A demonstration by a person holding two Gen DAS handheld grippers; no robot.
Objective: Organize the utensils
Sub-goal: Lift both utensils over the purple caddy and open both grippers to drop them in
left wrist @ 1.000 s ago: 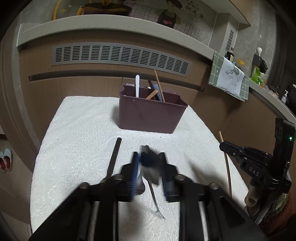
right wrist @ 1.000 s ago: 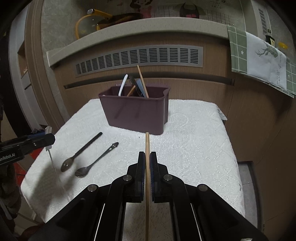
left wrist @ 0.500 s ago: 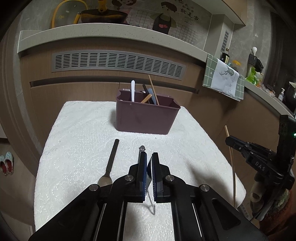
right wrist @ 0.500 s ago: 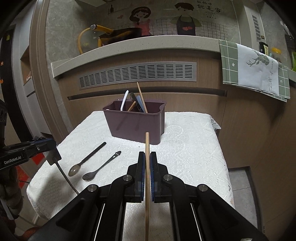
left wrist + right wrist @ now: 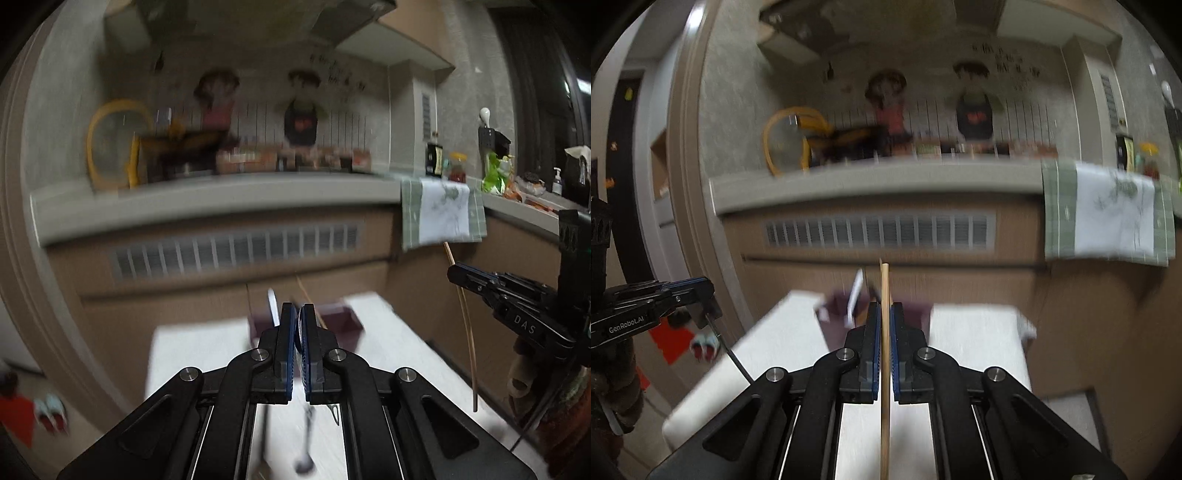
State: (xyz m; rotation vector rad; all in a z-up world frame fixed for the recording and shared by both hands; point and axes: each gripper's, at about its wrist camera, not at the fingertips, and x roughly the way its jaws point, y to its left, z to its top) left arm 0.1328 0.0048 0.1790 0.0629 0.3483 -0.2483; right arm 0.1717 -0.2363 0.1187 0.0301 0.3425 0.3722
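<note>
The right gripper (image 5: 885, 317) is clamped on a wooden chopstick (image 5: 885, 369), which runs straight up between its blue pads and pokes out past the fingertips; from the left wrist view the same chopstick (image 5: 466, 325) hangs steeply, its lower end over the right edge of the table. The left gripper (image 5: 297, 321) has its fingers pressed nearly together on a thin dark utensil; its slim handle (image 5: 729, 354) slants down from the closed tips in the right wrist view, though the working end is hidden and the kind of utensil cannot be told. Both cameras are tilted up and the pictures are smeared by motion. Ahead of both grippers, on the white textured table cover (image 5: 975, 343), stands the maroon utensil bin (image 5: 341, 321), with a white utensil (image 5: 855, 299) and other sticks leaning out of it, too blurred to name. Two spoons lie on the cover below the left gripper: one shows as a blurred handle and bowl (image 5: 304, 454), the other as a dark handle (image 5: 263, 432) beside it. Behind the table runs a wooden counter front with a louvred vent grille (image 5: 879, 230), and a green-edged dish towel (image 5: 1108, 214) hangs over the counter's edge to the right.
</note>
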